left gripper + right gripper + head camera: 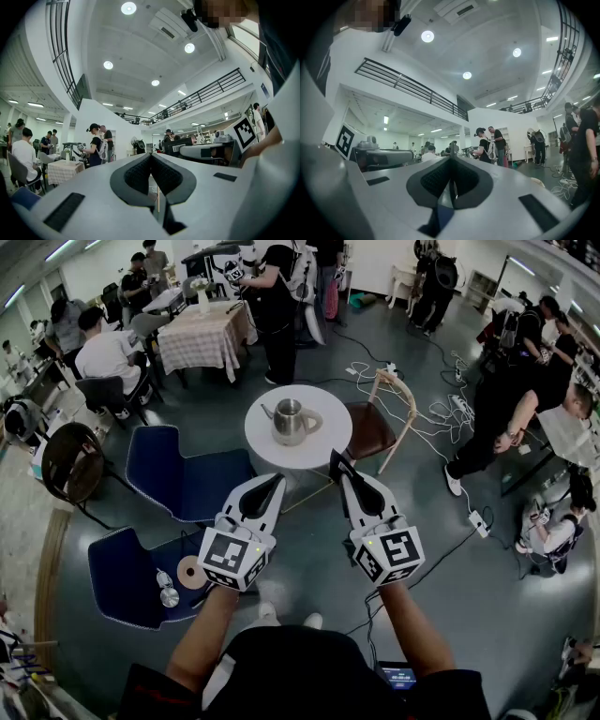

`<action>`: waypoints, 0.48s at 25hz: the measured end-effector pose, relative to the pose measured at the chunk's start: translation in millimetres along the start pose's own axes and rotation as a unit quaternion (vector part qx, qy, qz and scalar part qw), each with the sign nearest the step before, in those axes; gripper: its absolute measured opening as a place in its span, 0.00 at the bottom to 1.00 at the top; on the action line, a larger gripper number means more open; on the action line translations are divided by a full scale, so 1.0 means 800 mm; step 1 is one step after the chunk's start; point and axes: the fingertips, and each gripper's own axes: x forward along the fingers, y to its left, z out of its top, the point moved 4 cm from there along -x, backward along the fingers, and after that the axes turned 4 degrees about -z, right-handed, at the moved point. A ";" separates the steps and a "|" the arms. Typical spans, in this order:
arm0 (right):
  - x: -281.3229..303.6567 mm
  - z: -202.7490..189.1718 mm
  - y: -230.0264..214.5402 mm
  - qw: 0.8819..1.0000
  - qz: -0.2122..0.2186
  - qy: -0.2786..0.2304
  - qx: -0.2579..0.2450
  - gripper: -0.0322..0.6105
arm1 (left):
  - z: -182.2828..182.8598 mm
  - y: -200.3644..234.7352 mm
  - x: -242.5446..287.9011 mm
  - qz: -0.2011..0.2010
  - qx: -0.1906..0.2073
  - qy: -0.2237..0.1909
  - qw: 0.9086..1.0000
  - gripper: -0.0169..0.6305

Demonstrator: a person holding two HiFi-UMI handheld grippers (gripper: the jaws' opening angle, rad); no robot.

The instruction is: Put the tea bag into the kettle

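Observation:
A metal kettle point(292, 421) stands alone on a small round white table point(323, 448) ahead of me. I see no tea bag in any view. My left gripper point(277, 481) is held just short of the table's near edge, jaws shut with nothing between them. My right gripper point(336, 459) hovers at the table's near right edge, also shut and empty. In the left gripper view the left gripper point(150, 155) points level across the hall with its pads together. The right gripper point(451, 158) in its own view shows the same closed pads, and neither view shows the kettle.
Two blue chairs point(183, 479) point(127, 577) stand to the left; the nearer one carries a tape roll point(192, 572) and a metal object point(169, 594). A wooden chair point(375, 423) is right of the table. Cables point(441, 413) trail on the floor, with people around.

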 end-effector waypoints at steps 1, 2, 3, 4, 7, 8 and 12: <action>-0.002 0.000 -0.002 1.000 0.000 0.000 0.000 0.08 | 0.000 -0.002 0.000 0.000 0.000 0.000 1.000 0.05; -0.005 -0.001 -0.003 1.000 -0.001 -0.001 0.000 0.08 | -0.001 -0.005 0.001 0.001 -0.001 0.001 1.000 0.05; -0.007 -0.001 -0.006 1.000 -0.002 -0.002 0.001 0.08 | -0.001 -0.007 0.002 0.001 -0.001 0.001 1.000 0.05; -0.008 -0.001 -0.009 1.000 -0.002 -0.003 0.002 0.08 | -0.001 -0.008 0.004 0.002 -0.002 0.001 1.000 0.05; -0.009 0.001 -0.017 1.000 0.003 -0.003 0.004 0.08 | 0.000 -0.011 0.012 0.005 -0.004 0.001 1.000 0.05; -0.009 0.001 -0.018 1.000 0.005 -0.003 0.003 0.08 | 0.000 -0.012 0.015 0.006 -0.005 0.002 1.000 0.05; -0.015 0.001 -0.024 1.000 0.009 -0.001 0.002 0.08 | -0.001 -0.020 0.019 0.009 -0.006 0.001 1.000 0.05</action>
